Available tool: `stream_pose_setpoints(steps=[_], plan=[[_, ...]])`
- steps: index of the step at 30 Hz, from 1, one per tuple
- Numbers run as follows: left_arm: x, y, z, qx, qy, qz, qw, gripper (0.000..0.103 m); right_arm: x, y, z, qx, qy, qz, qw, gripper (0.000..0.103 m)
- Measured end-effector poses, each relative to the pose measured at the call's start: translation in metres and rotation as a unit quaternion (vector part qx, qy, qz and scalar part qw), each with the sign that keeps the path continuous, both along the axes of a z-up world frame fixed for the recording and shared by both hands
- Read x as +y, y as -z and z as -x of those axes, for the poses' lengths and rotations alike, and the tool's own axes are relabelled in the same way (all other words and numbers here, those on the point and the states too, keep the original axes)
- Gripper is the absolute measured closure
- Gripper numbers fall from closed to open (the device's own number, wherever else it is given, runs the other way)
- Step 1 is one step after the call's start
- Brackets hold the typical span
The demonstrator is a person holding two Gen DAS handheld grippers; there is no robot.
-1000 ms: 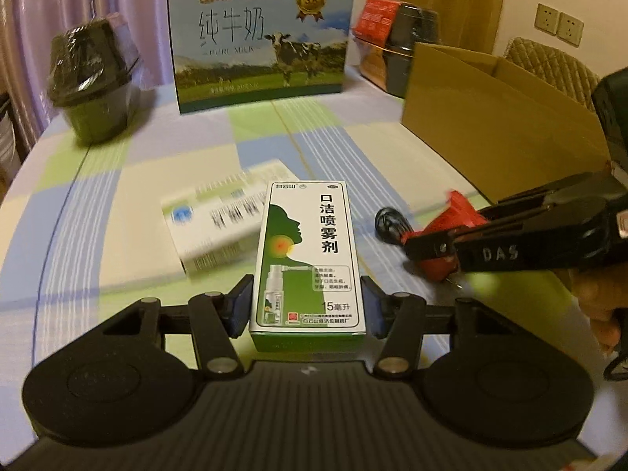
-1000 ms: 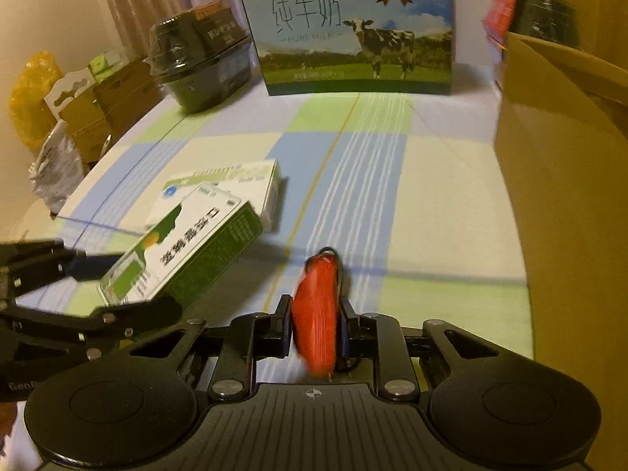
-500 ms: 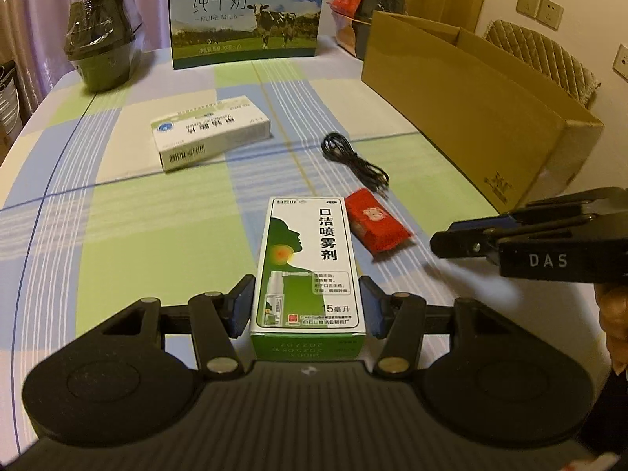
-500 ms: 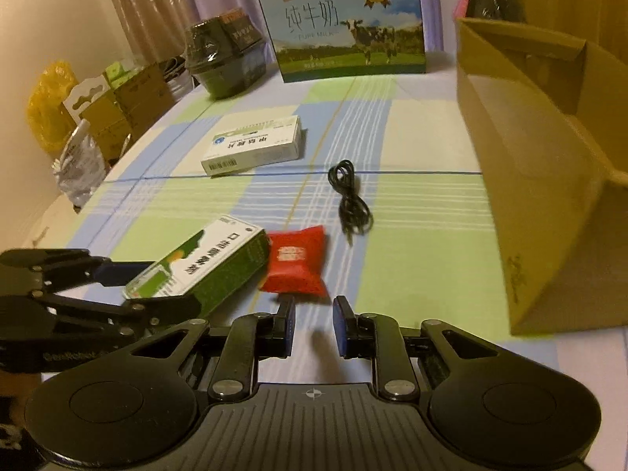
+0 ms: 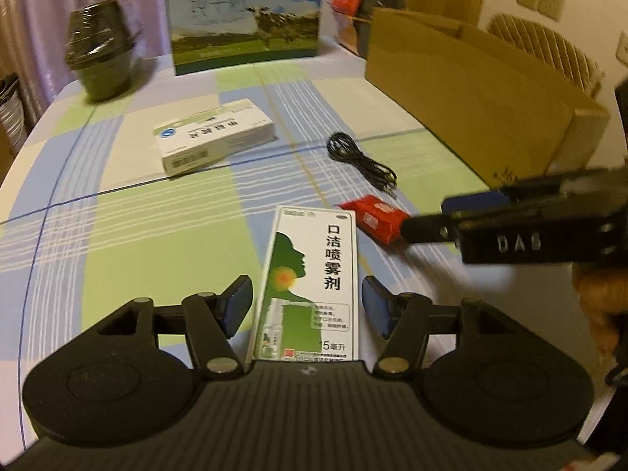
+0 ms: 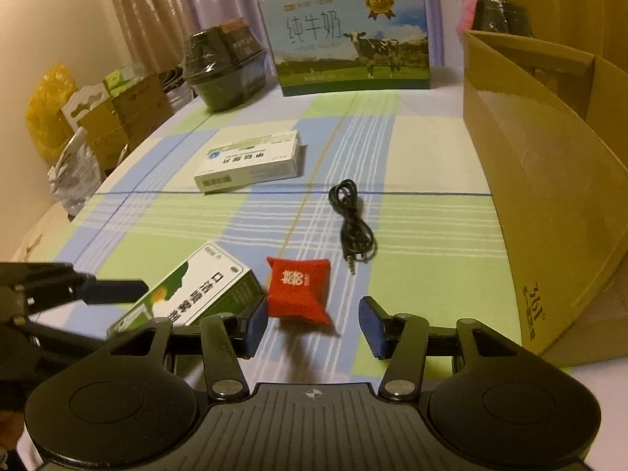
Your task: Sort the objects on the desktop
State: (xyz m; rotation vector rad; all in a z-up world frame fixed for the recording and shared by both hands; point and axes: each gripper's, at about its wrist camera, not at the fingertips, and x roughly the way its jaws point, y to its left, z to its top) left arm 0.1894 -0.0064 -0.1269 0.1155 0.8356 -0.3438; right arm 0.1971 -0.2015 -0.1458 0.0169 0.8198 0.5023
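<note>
Checked worktop (image 6: 431, 235), cardboard box (image 6: 549, 196) at right edge, green-white spray box (image 5: 310, 286) lying between the wide-spread left claw (image 5: 306, 304), untouched, red packet (image 6: 300, 294) just ahead of the wide-spread right claw (image 6: 312, 325)

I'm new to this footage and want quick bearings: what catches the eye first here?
The green-and-white spray box lies on the checked tablecloth between the open fingers of the left gripper. Just right of it sits a small red packet, in front of the open right gripper. Behind, a cow-printed milk carton stands at the table's far end.
</note>
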Motion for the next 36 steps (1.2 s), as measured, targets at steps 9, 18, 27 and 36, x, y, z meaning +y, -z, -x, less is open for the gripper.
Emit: stream_pose_setpoints(steps=[9,18,27,36], plan=[[0.015,0.005,-0.01,0.022,-0.063,0.019,0.9976,0.052,0.01,0.006,-0.013,0.008,0.009,-0.015,1.0,0.054],[0.013,0.008,-0.01,0.028,-0.063,0.003,0.9976,0.05,0.037,0.019,-0.017,-0.011,0.002,0.041,0.999,0.062],[0.008,0.01,0.006,0.035,-0.052,-0.004,0.998,0.052,0.035,0.015,0.01,-0.022,-0.028,0.083,0.996,0.077],[-0.002,0.003,0.036,0.038,-0.042,-0.005,0.9984,0.052,0.011,0.007,0.059,-0.009,0.004,0.088,0.996,0.077]])
